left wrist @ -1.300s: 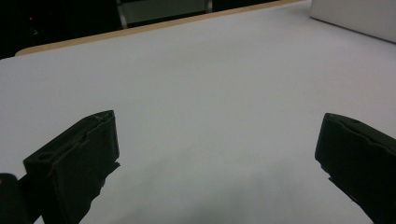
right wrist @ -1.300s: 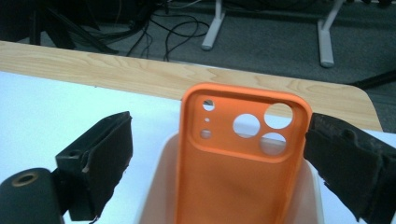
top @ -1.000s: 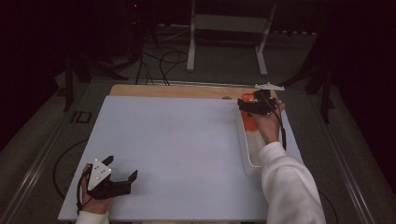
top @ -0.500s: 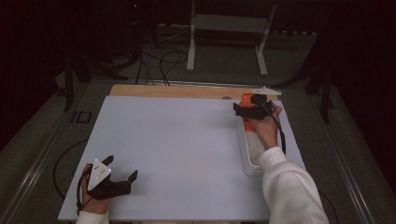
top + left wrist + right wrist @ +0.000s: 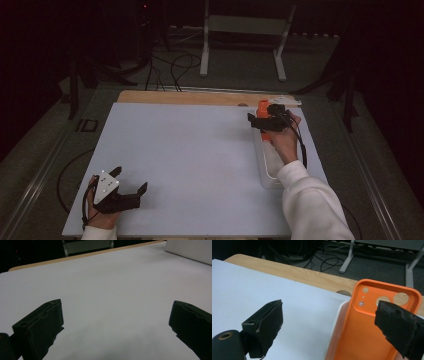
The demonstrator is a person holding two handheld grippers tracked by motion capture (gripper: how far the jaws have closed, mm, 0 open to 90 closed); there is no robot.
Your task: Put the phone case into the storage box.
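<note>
Black left gripper (image 5: 131,178): nearest, low on the near left corner of the mat, jaws spread wide, nothing between them, no shift over the last second.
White mat (image 5: 200,150): smooth, matte, flat, bare across the middle; covers most of the table.
White sleeve (image 5: 310,205): soft fabric, comes in at near right, leads up to the right hand.
White tray (image 5: 267,176): long, narrow, shallow, rounded rim, glossy plastic; lies along the right edge of the mat.
Right gripper (image 5: 329,315): now slightly nearer and more to the left than a second ago, over the tray's far end; jaws released, wide apart, one beside the mat, the other overlapping the case's edge, not clamped.
Orange case (image 5: 362,335): phone case, rubbery look, rounded corners, round camera cut-outs; sits in the far end of the tray, inside face up.
Meaning of the shift: likely lining up for a grasp on the case; pick-up not yet done.
Wooden table edge (image 5: 175,97): pale grain, farthest, beyond the mat.
</note>
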